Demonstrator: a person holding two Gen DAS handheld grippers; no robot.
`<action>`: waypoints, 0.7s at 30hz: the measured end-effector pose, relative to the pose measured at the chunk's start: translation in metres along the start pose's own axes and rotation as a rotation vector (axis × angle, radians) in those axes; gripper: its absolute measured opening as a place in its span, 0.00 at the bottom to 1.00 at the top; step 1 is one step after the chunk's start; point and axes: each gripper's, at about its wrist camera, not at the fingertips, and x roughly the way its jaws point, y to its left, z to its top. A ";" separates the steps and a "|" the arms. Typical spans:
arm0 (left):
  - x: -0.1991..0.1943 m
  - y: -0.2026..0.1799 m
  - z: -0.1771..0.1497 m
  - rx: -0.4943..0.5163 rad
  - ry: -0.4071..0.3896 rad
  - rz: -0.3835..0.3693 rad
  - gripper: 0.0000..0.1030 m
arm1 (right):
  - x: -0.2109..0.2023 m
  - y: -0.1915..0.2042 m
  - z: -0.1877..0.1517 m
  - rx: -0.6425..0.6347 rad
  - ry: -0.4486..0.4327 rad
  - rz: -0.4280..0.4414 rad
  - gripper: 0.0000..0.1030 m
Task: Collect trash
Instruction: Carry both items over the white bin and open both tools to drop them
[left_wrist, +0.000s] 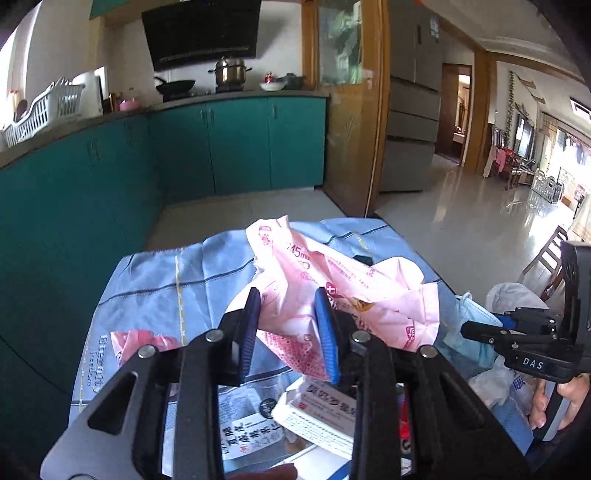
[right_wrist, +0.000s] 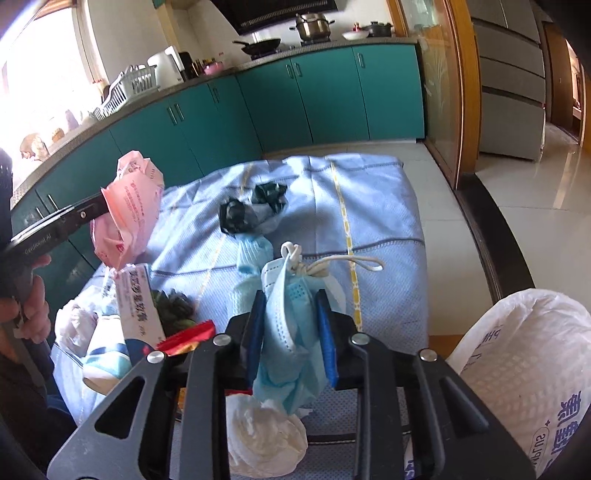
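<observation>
With the left gripper (left_wrist: 290, 325) clamped on the pink wrapper (left_wrist: 332, 280) and the right gripper (right_wrist: 291, 325) on the blue mask (right_wrist: 286, 295), keep both sets of fingers tight while carrying each to the white bag (right_wrist: 524, 369).

"DAS" on right hand-held gripper (left_wrist: 480, 328); "245mm" on pink wrapper (left_wrist: 332, 273).

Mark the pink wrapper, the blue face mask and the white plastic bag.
pink wrapper (left_wrist: 295, 280): left wrist view, crumpled middle.
blue face mask (right_wrist: 291, 314): right wrist view, pleated panel.
white plastic bag (right_wrist: 524, 354): right wrist view, bulging side.

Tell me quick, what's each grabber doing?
Left gripper: closed on the pink wrapper.
Right gripper: closed on the blue face mask.
</observation>
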 end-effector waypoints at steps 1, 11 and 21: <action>-0.002 -0.005 0.001 0.006 -0.006 -0.001 0.30 | -0.004 0.000 0.001 0.000 -0.012 0.002 0.26; -0.017 -0.063 0.009 0.042 -0.034 -0.094 0.31 | -0.061 -0.040 0.011 0.068 -0.152 -0.120 0.25; -0.012 -0.170 -0.001 0.129 -0.007 -0.286 0.32 | -0.131 -0.113 -0.011 0.181 -0.226 -0.384 0.25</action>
